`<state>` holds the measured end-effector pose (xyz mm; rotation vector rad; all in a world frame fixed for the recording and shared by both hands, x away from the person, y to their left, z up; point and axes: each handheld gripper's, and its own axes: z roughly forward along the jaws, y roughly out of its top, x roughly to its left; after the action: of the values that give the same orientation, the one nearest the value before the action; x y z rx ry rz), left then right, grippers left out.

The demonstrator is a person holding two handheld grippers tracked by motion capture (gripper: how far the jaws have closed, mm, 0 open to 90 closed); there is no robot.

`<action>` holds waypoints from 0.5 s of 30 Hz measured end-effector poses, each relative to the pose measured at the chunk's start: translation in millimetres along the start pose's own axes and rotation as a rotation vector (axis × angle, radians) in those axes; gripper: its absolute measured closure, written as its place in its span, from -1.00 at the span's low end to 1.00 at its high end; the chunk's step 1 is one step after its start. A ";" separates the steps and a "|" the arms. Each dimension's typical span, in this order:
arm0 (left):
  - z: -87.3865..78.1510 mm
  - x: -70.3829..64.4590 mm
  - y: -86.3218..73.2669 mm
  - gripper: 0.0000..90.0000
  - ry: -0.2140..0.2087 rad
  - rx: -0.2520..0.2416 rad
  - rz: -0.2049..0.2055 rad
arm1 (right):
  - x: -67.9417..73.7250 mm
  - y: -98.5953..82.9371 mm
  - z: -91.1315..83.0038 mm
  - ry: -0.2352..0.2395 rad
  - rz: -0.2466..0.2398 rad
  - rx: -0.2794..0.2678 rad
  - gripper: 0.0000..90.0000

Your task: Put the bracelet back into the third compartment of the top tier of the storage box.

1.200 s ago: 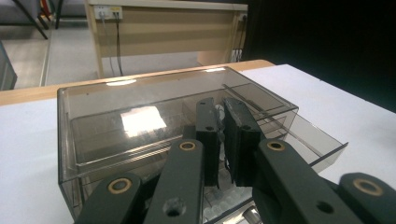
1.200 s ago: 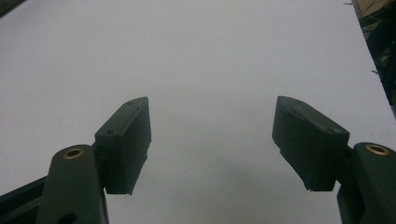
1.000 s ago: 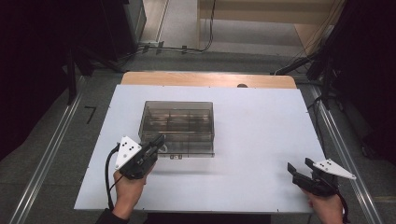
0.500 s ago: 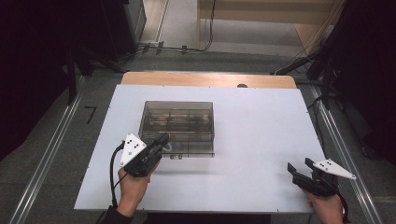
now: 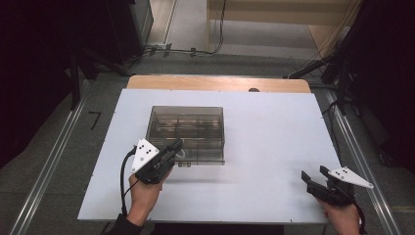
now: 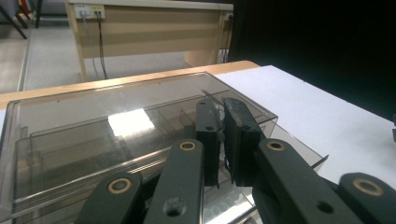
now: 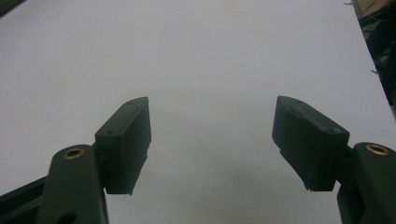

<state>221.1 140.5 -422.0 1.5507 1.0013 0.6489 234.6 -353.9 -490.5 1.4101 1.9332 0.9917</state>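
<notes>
A smoky clear plastic compartment box (image 5: 188, 129) with its lid down lies left of centre on the white table (image 5: 279, 132). My left gripper (image 5: 173, 147) reaches over the box's front left corner. In the left gripper view its jaws (image 6: 219, 105) stand together above the lid (image 6: 93, 126), a hair's gap between them, and I see nothing held. A small clear latch (image 5: 183, 164) sticks out from the box's front edge beside that gripper. My right gripper (image 5: 313, 172) rests near the table's front right corner, far from the box. It is wide open (image 7: 212, 107) over bare white surface.
The white sheet ends in a wooden strip (image 5: 220, 83) at the far edge. Metal rails (image 5: 54, 161) run along the floor on both sides. A wooden desk (image 6: 154, 28) with cables stands beyond the table. Bare table surface lies between the box and the right gripper.
My left gripper has shifted a little to the right, bringing its jaws over the box's front left corner. The right gripper has stayed where it was, open.
</notes>
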 end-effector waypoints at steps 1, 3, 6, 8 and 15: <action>1.2 -1.1 0.4 0.88 -0.005 0.000 0.001 | 0.3 0.1 0.0 -0.001 0.000 0.000 -0.41; 2.2 -1.9 0.7 0.88 -0.008 0.002 0.002 | 0.5 0.1 -0.1 -0.002 0.001 0.002 -0.41; 3.4 -2.8 1.0 0.88 -0.012 0.001 0.001 | 0.4 0.1 0.0 -0.001 0.001 0.002 -0.41; 4.5 -3.5 1.5 0.88 -0.013 0.001 0.003 | 0.5 0.0 0.2 -0.002 0.001 0.004 -0.41; 9.0 -7.1 3.4 0.88 -0.029 0.000 0.003 | 0.4 0.0 0.0 -0.001 0.001 0.002 -0.41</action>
<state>226.1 129.8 -420.0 1.5578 0.9780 0.6271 234.5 -353.6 -490.5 1.4133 1.9335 0.9894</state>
